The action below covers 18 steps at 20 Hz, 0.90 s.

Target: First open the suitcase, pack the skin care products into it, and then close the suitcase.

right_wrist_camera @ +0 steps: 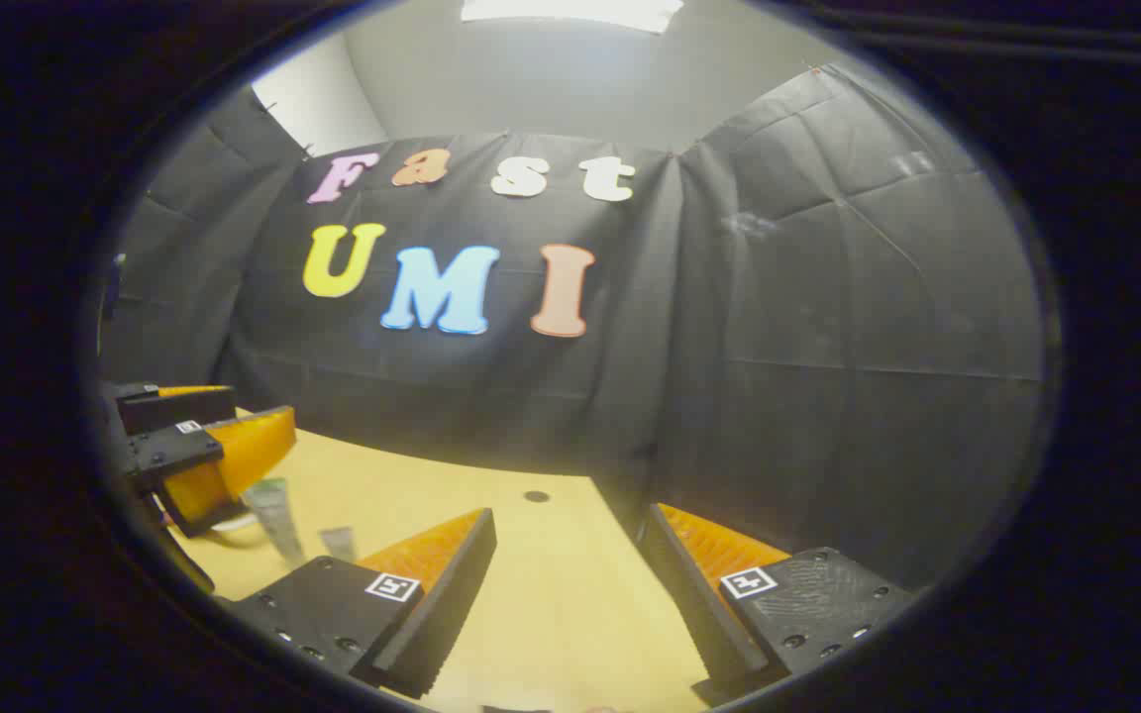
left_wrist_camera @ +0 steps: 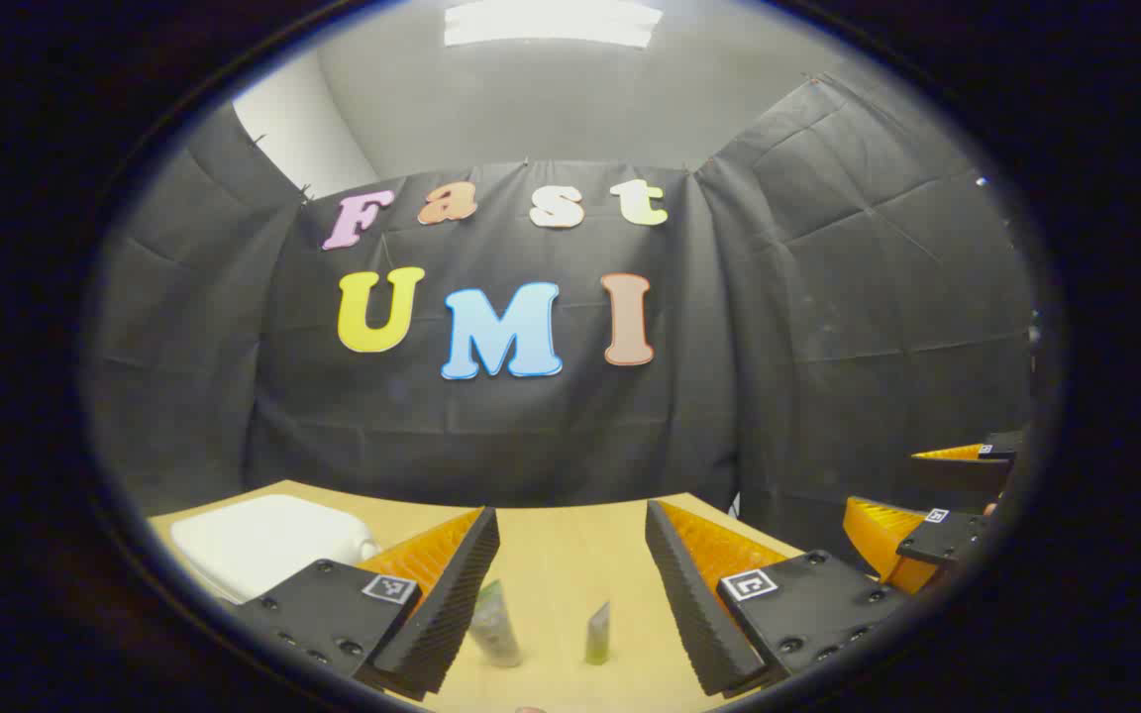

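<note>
Left gripper [left_wrist_camera: 570, 594]: in the left gripper view I have my fingers spread wide apart, holding nothing, hovering above the pale wooden tabletop [left_wrist_camera: 570, 540].
Right gripper [right_wrist_camera: 570, 594]: in the right gripper view its fingers are likewise parted and empty over a bare stretch of the same tabletop.
Skin care products: a pale green squeeze tube standing on its cap [left_wrist_camera: 494, 624] and a smaller yellow-green tube [left_wrist_camera: 598, 634] sit on the table between my left fingers, close to each other but apart. In the right gripper view I see both tubes off to the left, near the other gripper.
Suitcase: a white, smooth-shelled, rounded case [left_wrist_camera: 268, 540] lies flat on the table to the left of the left gripper, beyond its left finger. It looks closed to me, though I cannot make out a latch or zip.
Far side: a small dark round spot [right_wrist_camera: 536, 496] marks the table near its back edge, and the black cloth wall [left_wrist_camera: 828, 327] stands behind.
Step in hand: I judge this the start, with the case unopened and nothing packed.
Next move: I would swing the left gripper toward the case's edge, find a seam or handle, and lift the lid before touching the tubes.
</note>
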Each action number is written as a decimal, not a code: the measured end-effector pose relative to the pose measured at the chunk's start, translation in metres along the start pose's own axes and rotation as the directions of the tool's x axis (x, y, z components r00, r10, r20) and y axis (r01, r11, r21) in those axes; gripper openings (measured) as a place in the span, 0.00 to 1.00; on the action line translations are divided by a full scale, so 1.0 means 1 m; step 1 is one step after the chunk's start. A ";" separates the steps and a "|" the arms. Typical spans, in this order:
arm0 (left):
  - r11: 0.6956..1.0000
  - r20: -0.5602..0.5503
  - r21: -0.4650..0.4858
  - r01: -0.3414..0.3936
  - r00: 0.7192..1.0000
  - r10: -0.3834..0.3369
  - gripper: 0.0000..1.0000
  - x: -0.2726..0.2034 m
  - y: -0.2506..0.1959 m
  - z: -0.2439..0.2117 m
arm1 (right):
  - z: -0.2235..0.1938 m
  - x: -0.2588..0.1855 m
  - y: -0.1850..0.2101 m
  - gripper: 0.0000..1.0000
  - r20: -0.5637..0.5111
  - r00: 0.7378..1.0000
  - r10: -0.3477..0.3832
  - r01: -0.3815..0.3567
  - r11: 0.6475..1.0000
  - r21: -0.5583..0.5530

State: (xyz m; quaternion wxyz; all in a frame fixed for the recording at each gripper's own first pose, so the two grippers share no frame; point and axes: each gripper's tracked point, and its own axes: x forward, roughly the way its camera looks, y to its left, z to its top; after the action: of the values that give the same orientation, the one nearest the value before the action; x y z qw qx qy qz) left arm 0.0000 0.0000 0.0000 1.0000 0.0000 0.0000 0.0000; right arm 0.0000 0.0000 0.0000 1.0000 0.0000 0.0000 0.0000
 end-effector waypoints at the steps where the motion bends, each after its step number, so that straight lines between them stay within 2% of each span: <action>1: 1.000 -0.023 0.010 -0.012 1.000 0.012 0.94 -0.007 0.020 0.005 | 0.012 -0.002 0.023 0.94 0.003 0.999 0.042 -0.042 0.999 0.018; 4: 0.999 -0.053 0.021 -0.046 0.997 0.047 0.95 -0.017 0.068 0.023 | 0.043 0.002 0.072 0.94 -0.002 0.990 0.139 -0.139 0.989 0.048; 7: 0.998 -0.071 0.000 -0.057 0.996 0.057 0.95 -0.015 0.090 0.035 | 0.070 0.010 0.097 0.94 0.009 0.979 0.202 -0.202 0.978 0.042; 12: 0.992 -0.037 -0.028 -0.119 0.992 0.118 0.95 -0.010 0.110 0.071 | 0.092 0.023 0.121 0.94 0.038 0.960 0.277 -0.276 0.960 -0.041; 15: 0.988 -0.035 -0.070 -0.139 0.990 0.137 0.95 -0.005 0.117 0.076 | 0.094 0.023 0.139 0.94 0.044 0.937 0.348 -0.346 0.937 -0.038; 18: 0.988 -0.052 -0.062 -0.144 0.989 0.141 0.95 0.003 0.132 0.071 | 0.095 0.027 0.137 0.94 0.036 0.941 0.338 -0.337 0.941 -0.019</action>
State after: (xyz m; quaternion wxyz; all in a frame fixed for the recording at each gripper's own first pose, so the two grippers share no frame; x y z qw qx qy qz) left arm 0.0034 0.1323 0.0715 0.9966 -0.0326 0.0240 0.0715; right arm 0.0266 0.1372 0.0945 0.9850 -0.0063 -0.0192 0.1712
